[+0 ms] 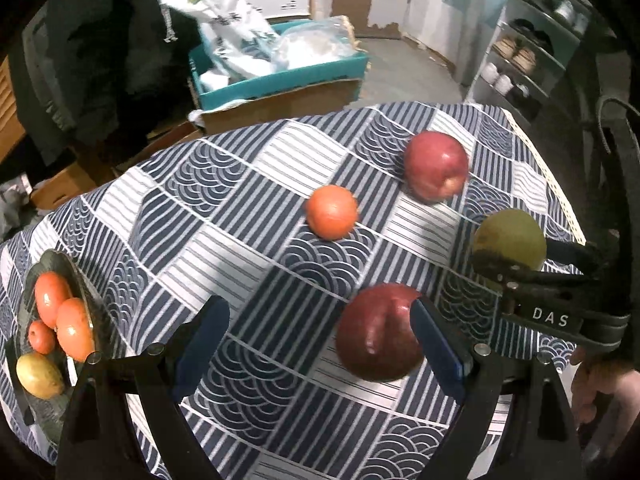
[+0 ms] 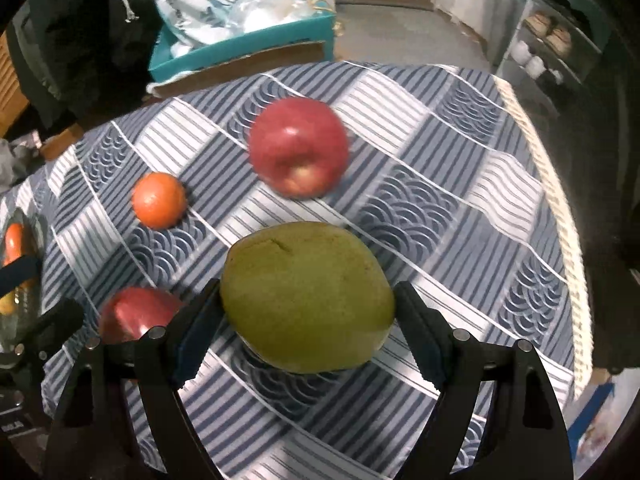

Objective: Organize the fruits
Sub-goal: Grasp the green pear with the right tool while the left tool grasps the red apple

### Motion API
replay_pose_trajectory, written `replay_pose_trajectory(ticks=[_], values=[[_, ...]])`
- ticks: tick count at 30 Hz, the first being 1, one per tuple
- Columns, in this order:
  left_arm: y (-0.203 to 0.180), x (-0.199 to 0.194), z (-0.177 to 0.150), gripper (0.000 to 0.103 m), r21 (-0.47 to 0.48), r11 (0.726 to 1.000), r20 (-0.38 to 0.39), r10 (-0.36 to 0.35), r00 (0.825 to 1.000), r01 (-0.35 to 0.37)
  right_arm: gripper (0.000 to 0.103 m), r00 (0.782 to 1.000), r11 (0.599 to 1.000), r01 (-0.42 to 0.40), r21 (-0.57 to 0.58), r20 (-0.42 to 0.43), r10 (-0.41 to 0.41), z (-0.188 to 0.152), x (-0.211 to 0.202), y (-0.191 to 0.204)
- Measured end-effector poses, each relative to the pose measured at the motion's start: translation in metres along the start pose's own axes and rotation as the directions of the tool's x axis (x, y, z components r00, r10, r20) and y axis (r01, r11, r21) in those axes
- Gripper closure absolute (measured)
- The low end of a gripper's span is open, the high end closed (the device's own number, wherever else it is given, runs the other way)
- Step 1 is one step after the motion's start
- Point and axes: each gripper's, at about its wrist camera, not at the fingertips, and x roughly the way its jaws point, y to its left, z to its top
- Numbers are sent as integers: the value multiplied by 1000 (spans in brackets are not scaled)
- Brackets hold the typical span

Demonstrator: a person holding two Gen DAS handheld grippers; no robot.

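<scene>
My right gripper (image 2: 308, 316) is shut on a green mango (image 2: 308, 296) and holds it above the striped tablecloth (image 2: 460, 184); mango (image 1: 508, 240) and gripper also show at the right in the left wrist view. My left gripper (image 1: 320, 340) is open, its right finger touching a dark red apple (image 1: 376, 332) that lies on the cloth, also in the right wrist view (image 2: 136, 312). A second red apple (image 1: 436, 166) (image 2: 298, 146) and an orange (image 1: 332, 212) (image 2: 159, 200) lie farther back. A glass plate (image 1: 60, 264) at the left holds several oranges and a yellow-green fruit (image 1: 38, 376).
Behind the table stands a teal cardboard box (image 1: 280, 80) with white bags (image 1: 224, 20). A shelf rack with dishes (image 1: 532, 48) stands at the back right. The table's right edge (image 2: 560, 208) is close to the right gripper.
</scene>
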Motion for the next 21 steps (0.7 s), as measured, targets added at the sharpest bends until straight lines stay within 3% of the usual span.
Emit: replay_pose_trajectory(ticks=[10,21], values=[[-28,18,-9,10,45,999,-54,-18,998,21,19,1000,998,21,52,-4,-21,-21,-13,-30],[-34,43,-16,10,44,999,-109,-21,994,26,19,1000,999,16,52,-3,-16,-22,-14,-32]])
